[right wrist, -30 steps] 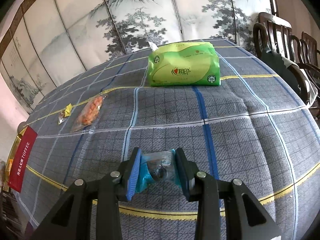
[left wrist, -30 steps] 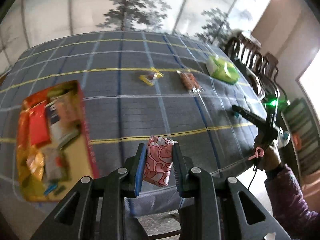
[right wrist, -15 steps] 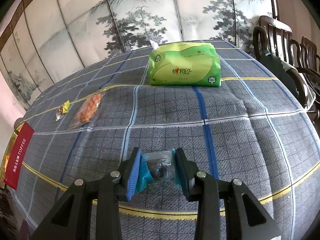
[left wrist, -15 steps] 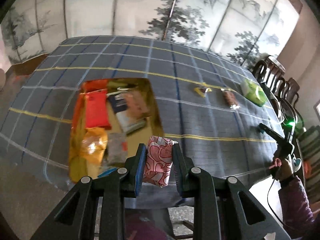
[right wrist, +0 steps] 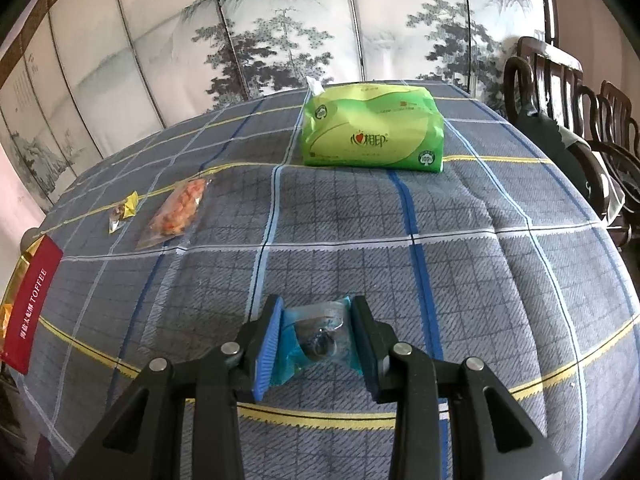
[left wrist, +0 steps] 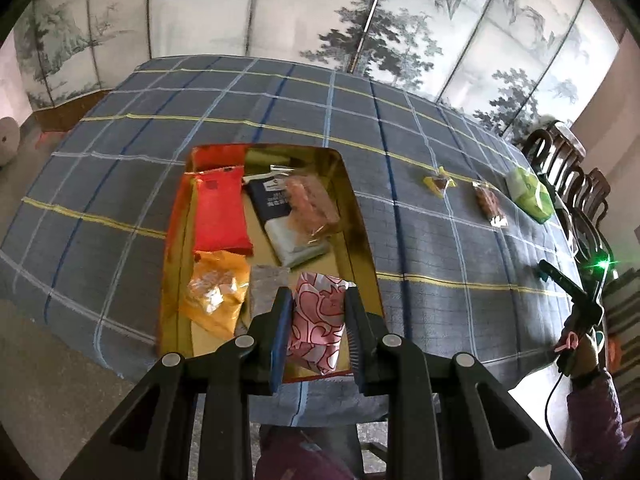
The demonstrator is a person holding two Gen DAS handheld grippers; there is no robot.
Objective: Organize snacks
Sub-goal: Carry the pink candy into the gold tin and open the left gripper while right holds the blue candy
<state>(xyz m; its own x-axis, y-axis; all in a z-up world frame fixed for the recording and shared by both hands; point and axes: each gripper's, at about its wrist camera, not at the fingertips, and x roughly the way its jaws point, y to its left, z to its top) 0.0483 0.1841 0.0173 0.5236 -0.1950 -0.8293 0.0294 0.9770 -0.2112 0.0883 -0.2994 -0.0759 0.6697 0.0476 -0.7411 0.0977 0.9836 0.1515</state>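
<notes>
Where fingers point(left wrist: 283, 332) close, pink packet point(left wrist: 317, 326).

Painted pine-landscape screen wall point(right wrist: 280, 32), dark wooden chairs point(right wrist: 568, 92) beside it.

Tabletop point(left wrist: 304, 120): grey-blue plaid cloth, yellow, white and dark blue lines. Box point(left wrist: 362, 240): gold inside, red outer wall with white lettering. In it: red packet point(left wrist: 220, 212), orange-yellow bag point(left wrist: 214, 292), navy-and-white packet point(left wrist: 276, 216), clear bag of pinkish-brown pieces point(left wrist: 312, 208). Left gripper point(left wrist: 318, 320): black body, blue pads, holds pink-white packet with red swirl pattern point(left wrist: 318, 320). Right gripper point(right wrist: 316, 340): same black and blue, on a teal-blue clear wrapper point(right wrist: 316, 340). Tissue pack point(right wrist: 374, 132): lime green. Small yellow wrapper point(right wrist: 124, 210), clear bag of orange bits point(right wrist: 178, 212). Screen behind: grey-white with dark ink pines.
</notes>
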